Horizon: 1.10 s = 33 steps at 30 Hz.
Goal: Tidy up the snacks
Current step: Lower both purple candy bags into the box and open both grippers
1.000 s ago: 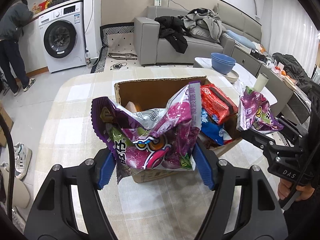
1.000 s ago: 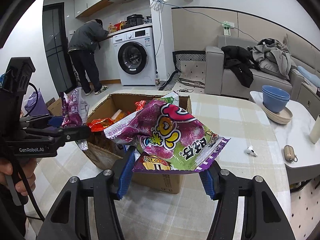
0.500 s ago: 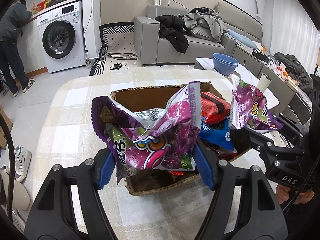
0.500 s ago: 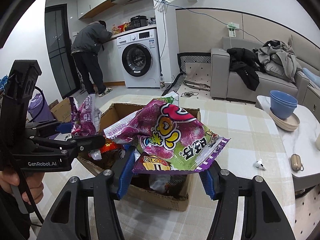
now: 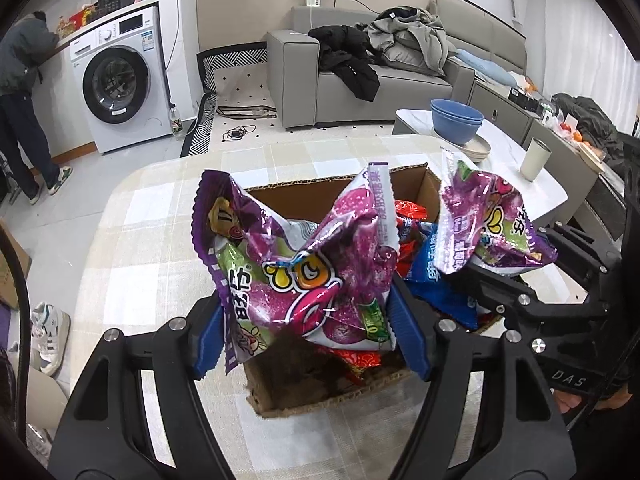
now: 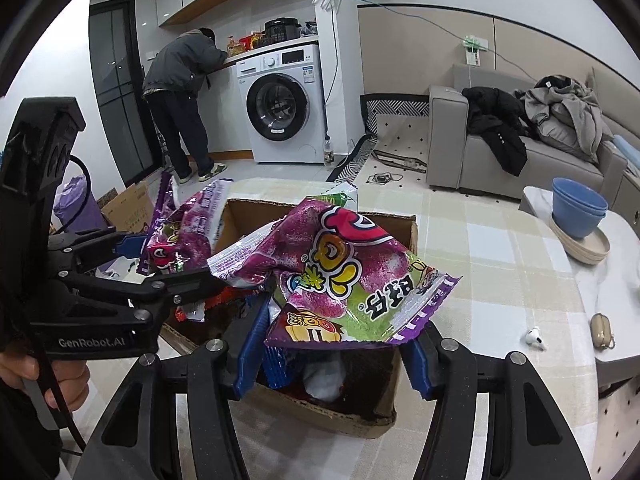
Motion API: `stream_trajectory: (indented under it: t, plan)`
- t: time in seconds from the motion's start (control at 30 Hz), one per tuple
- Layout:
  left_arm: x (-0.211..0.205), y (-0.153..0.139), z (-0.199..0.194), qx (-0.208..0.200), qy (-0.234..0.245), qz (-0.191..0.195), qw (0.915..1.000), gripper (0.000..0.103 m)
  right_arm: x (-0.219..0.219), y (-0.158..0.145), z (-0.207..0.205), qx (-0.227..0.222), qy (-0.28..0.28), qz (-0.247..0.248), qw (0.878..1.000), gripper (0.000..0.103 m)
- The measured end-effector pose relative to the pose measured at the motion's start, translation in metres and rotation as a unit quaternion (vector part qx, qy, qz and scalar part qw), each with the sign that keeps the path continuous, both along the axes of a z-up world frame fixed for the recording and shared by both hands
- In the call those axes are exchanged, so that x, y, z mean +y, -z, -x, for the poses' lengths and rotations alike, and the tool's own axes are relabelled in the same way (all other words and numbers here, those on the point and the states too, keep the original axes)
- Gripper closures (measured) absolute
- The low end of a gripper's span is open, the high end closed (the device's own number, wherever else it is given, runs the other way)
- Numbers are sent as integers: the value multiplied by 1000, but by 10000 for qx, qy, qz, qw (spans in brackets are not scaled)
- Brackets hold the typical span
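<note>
Both claws are clamped on purple bags: left claw (image 5: pixel 306 322) pinches the left bag (image 5: pixel 304 264), right claw (image 6: pixel 334 350) the right bag (image 6: pixel 340 276), both over the box (image 5: pixel 340 396). I'd get low inside before letting go, one at a time.

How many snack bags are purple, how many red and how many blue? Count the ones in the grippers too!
Purple bags: 2, one in the left hand-held gripper, one in the right hand-held gripper
Red bags showing in the cardboard box: 2, maybe more hidden
Blue bags showing in the box: 1
Total I can see: 5
</note>
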State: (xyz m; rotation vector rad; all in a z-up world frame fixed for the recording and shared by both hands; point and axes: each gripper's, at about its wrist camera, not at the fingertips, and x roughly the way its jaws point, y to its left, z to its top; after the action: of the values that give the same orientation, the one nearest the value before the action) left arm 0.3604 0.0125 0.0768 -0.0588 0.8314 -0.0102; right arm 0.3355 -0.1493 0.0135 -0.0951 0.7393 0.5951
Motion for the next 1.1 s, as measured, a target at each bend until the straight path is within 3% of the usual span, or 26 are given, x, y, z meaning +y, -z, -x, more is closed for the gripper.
stream_trajectory:
  t: [0.7,0.87,1.1]
  plan:
    - [4,11,-36,197,208,79,9996,28,9,2,-3,-57,-141,248,9996,40]
    - [11,9,-42,212,273,358,9988,21,4,-7,0,-365,45,358,9987,21]
    - [13,3,-42,112,238,230,9994,8,-9,-12,1,-368,107,304,9988,15]
